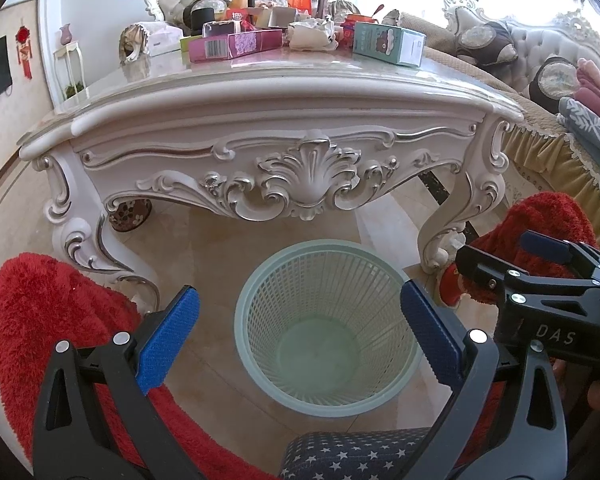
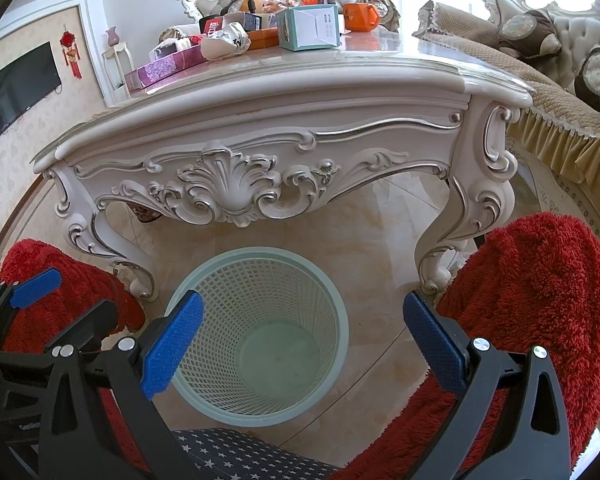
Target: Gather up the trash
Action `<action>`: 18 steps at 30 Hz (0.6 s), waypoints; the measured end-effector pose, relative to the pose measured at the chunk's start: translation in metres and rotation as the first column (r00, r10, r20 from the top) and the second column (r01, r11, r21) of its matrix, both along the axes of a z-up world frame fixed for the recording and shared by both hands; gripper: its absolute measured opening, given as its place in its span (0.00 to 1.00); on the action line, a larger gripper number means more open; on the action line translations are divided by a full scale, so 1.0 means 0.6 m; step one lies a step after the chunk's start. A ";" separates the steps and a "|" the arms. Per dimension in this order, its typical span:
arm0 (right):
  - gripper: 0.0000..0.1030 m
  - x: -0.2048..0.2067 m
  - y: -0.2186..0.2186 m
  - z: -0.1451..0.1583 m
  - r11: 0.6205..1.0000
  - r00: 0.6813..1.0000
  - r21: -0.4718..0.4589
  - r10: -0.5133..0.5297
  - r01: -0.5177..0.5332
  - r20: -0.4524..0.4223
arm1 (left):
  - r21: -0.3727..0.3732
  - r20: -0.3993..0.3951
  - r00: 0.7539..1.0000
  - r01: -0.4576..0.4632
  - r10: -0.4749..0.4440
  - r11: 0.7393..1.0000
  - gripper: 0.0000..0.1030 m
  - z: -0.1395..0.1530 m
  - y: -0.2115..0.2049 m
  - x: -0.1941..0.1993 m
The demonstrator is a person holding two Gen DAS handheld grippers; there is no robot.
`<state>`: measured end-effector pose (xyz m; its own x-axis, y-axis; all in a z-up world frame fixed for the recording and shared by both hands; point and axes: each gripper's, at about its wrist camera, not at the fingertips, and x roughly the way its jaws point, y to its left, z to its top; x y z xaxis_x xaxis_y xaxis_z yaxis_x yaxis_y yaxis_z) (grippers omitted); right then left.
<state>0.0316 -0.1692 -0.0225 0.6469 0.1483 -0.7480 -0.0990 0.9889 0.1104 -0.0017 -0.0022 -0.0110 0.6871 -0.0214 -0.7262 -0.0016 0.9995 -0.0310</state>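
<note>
Left gripper: jaws spread wide, nothing between the blue pads; held above the wastebasket.
Right gripper: jaws spread wide, nothing held; also above the wastebasket, just to the right of the left gripper (each tool shows at the edge of the other's view).
Wastebasket: pale green lattice plastic, upright on the tiled floor in front of the table, nothing visible inside.
Coffee table: white carved frame, glossy stone top, standing behind the wastebasket.
Trash on the tabletop: crumpled white paper, pink carton, teal carton, with further packaging behind them.
Orange mug: far side of the tabletop.
Red fleece: on both sides of the wastebasket.
</note>
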 end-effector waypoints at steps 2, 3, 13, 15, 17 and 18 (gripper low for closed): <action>0.93 0.000 0.000 0.000 1.000 1.000 -0.001 0.000 0.000 0.000 | 0.000 0.000 1.000 0.000 0.000 1.000 0.94 0.000 0.000 0.000; 0.93 0.000 0.000 0.000 1.000 1.000 -0.001 -0.001 0.001 0.000 | 0.000 0.000 1.000 0.000 0.000 1.000 0.94 0.000 0.000 0.000; 0.93 0.000 0.000 0.000 1.000 1.000 0.001 -0.005 0.005 0.000 | 0.002 0.005 1.000 0.008 -0.008 1.000 0.94 0.003 -0.002 -0.001; 0.93 0.000 0.000 0.000 1.000 1.000 0.001 -0.005 0.005 -0.001 | 0.001 0.004 1.000 0.008 -0.008 1.000 0.94 0.003 -0.002 -0.001; 0.93 0.000 0.000 0.001 1.000 1.000 0.002 -0.005 0.005 0.001 | -0.004 0.001 1.000 0.008 -0.008 1.000 0.94 0.003 -0.002 -0.001; 0.93 0.000 0.000 0.002 1.000 1.000 0.004 -0.006 0.006 0.005 | -0.011 -0.002 1.000 0.008 -0.008 1.000 0.94 0.003 -0.001 0.000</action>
<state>0.0313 -0.1694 -0.0210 0.6519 0.1473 -0.7439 -0.0938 0.9891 0.1136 -0.0017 -0.0028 -0.0091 0.6855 -0.0343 -0.7273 0.0060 0.9991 -0.0415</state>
